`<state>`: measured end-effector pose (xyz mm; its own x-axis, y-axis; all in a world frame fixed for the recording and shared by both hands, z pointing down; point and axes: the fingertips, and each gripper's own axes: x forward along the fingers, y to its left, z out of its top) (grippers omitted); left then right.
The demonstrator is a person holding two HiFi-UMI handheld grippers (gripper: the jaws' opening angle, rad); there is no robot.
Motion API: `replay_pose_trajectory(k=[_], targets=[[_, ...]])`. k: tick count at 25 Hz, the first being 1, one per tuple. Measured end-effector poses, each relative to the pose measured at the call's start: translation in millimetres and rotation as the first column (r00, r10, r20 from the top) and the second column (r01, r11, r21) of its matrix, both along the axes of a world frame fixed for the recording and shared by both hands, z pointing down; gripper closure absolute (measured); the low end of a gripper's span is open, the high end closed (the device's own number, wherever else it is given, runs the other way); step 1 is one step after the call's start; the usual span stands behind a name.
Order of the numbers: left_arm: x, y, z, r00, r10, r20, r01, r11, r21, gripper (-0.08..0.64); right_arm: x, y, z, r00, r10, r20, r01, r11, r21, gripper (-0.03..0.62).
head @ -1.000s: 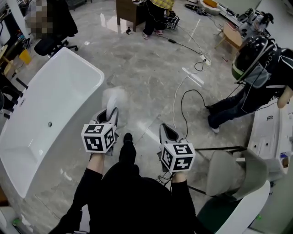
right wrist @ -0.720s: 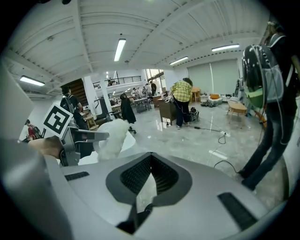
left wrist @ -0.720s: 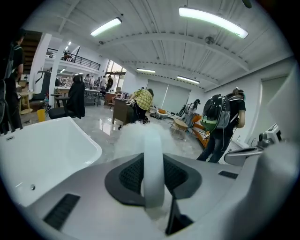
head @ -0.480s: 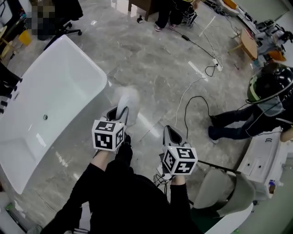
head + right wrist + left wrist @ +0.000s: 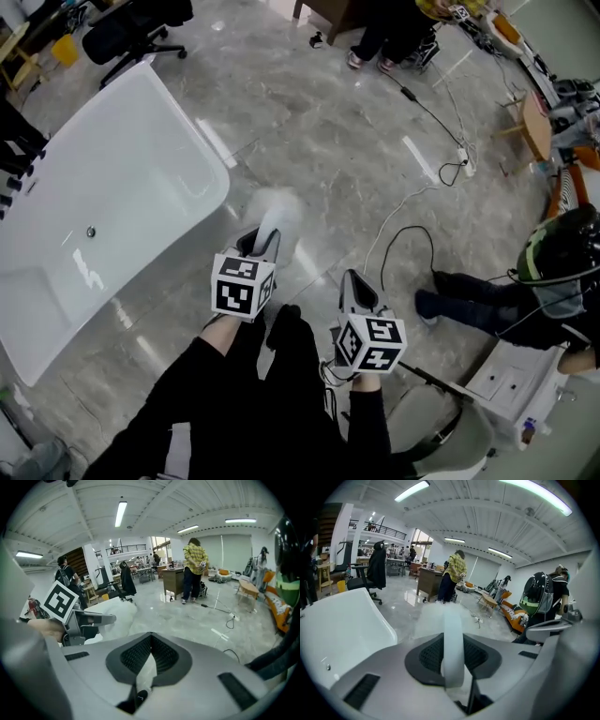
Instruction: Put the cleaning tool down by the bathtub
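Cleaning tool (image 5: 277, 208): white, with a slim handle (image 5: 453, 644) and a fluffy head too blurred to name, perhaps a duster; held over the floor (image 5: 328, 141), near the bathtub (image 5: 141, 150).
Left gripper (image 5: 261, 242): clamped on the handle.
Right gripper (image 5: 355, 282): jaws together, empty.

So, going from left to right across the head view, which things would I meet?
Bathtub → left hand-held gripper → right hand-held gripper → black helmet.
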<state>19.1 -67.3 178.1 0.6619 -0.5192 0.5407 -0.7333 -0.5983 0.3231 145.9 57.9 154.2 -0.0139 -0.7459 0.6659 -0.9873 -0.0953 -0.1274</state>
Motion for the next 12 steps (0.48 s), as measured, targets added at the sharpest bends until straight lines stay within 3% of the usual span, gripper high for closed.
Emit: replay_pose_trajectory(k=[12], targets=[[35, -69, 93, 0.979, -0.193, 0.066, 0.198, 0.978, -0.070, 0.465, 54, -90, 57, 0.985, -0.172, 0.020, 0.173, 0.983, -0.059, 0.591]])
